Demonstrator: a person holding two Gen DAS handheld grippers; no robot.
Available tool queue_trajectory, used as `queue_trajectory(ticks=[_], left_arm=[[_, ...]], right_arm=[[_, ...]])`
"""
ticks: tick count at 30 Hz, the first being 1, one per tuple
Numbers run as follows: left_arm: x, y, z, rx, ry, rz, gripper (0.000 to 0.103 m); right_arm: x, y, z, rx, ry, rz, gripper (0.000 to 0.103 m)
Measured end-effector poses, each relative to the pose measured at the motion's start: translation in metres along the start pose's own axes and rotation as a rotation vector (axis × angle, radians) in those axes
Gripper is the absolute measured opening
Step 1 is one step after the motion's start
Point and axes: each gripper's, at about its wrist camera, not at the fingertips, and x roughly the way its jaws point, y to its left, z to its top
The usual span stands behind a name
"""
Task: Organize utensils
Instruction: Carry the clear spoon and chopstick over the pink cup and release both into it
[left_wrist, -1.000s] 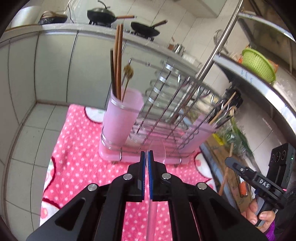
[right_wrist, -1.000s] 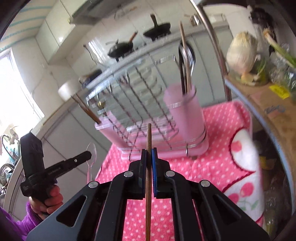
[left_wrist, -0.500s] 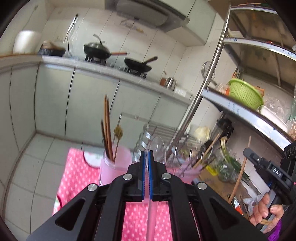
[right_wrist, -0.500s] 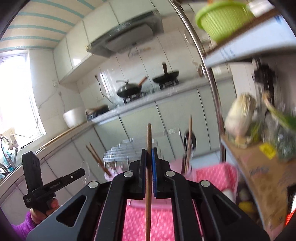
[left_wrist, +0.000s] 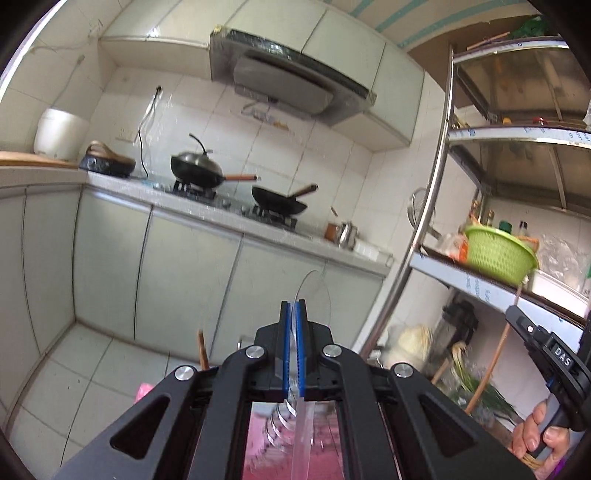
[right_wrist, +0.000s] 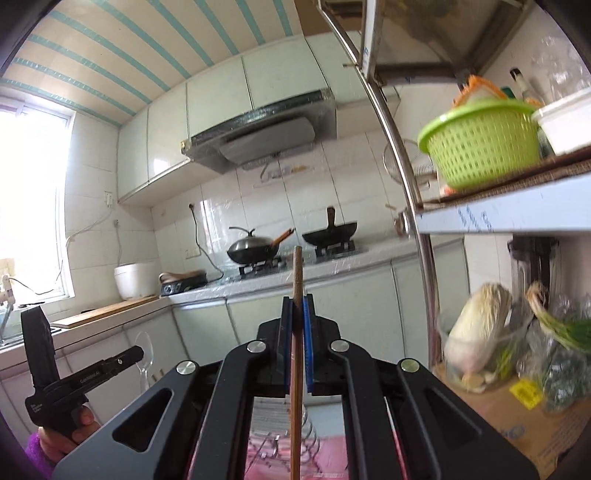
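Observation:
My left gripper (left_wrist: 294, 306) is shut on a clear plastic spoon (left_wrist: 314, 295), bowl pointing up past the blue pads. My right gripper (right_wrist: 298, 301) is shut on a brown wooden chopstick (right_wrist: 297, 269) that stands upright between the pads. The left gripper also shows in the right wrist view (right_wrist: 137, 354), with the spoon (right_wrist: 143, 349) at its tip. The right gripper also shows in the left wrist view (left_wrist: 515, 314), holding the chopstick (left_wrist: 498, 354). The wire rack (right_wrist: 291, 439) on the pink dotted cloth (right_wrist: 328, 454) is mostly hidden under both grippers. A chopstick tip (left_wrist: 201, 349) pokes up from below.
A steel shelf post (left_wrist: 417, 236) stands to the right, with a green basket (left_wrist: 498, 254) on a shelf. Cabbage (right_wrist: 476, 328) and greens sit on a lower shelf. Behind are cabinets, a counter (left_wrist: 236, 210) with two woks and a rice cooker (right_wrist: 135, 278).
Both grippers have tilted upward, so the rack and pink cups have dropped almost out of view. The spoon and the chopstick stay clamped.

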Motion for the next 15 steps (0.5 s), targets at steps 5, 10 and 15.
queue_trajectory(ticks=[5, 10, 15], left_arm=[[0.016, -0.006, -0.001, 0.075, -0.093, 0.061, 0.002], [0.038, -0.009, -0.017, 0.136, -0.123, 0.117, 0.002], [0.052, -0.001, -0.029, 0.143, -0.131, 0.15, 0.002]], right_arm=[[0.013, -0.003, 0.003, -0.029, -0.035, -0.013, 0.006], [0.027, -0.01, 0.0, -0.034, -0.034, -0.024, 0.006], [0.035, -0.015, 0.003, -0.045, -0.045, -0.032, 0.006]])
